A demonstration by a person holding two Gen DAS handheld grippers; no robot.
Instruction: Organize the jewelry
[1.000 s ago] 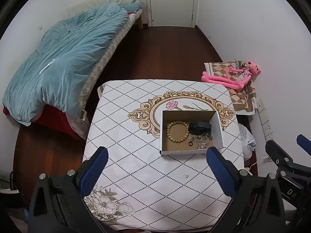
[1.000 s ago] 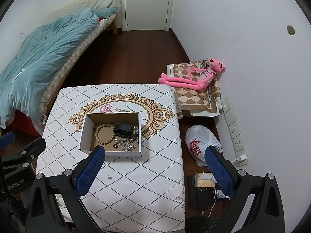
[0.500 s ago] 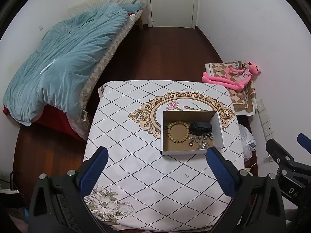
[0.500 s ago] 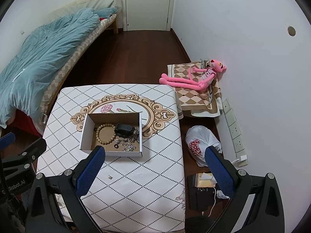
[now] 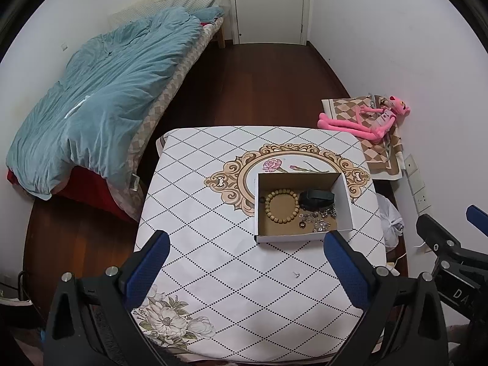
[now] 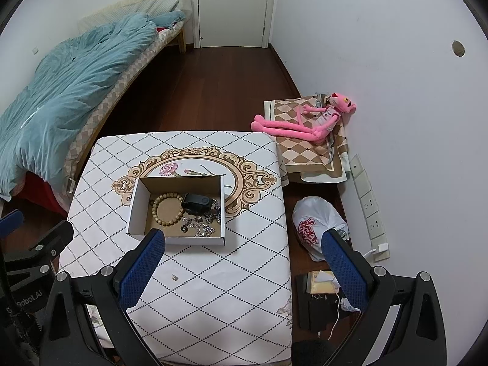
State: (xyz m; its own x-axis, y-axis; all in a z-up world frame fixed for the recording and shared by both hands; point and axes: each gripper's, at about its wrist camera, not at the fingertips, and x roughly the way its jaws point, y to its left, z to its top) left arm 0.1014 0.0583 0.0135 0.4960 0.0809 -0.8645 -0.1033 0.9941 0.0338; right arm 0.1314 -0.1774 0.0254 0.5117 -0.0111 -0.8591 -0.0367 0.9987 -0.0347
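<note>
Change: almost none vs 1 s ago; both views nearly same, slight drift only, box a touch lower in frame.
Left gripper [image 5: 244, 256]: fingers spread wide, nothing between, held high over near worktop edge.
Right gripper [image 6: 241, 256]: fingers spread wide, empty, above near-right part of worktop; left pad overlaps box's front wall in view, not touching as far as can be told.
Box [image 6: 135, 204]: open cardboard, sits on worktop [image 5: 213, 244] mid-right, over the ornate medallion.
In box: bead bracelet [image 5: 281, 206] at left-centre, dark case [image 5: 317, 199] just right of it, loose silver bits [image 5: 320, 221] in near-right corner, tangled, pieces too small to tell apart.
Stray piece [image 5: 296, 274]: tiny metal item, prob. earring/stud, alone on worktop, near side of box, apart from it.
Meaning: no grasp begun; items unmoved; task looks near start or near end, can't tell which.
Next (judgement): stray piece likely target; tiny and flat, so needs a fine pinch, easy to flick off.
Risk: silver bits tangled, may lift as clump.
</note>
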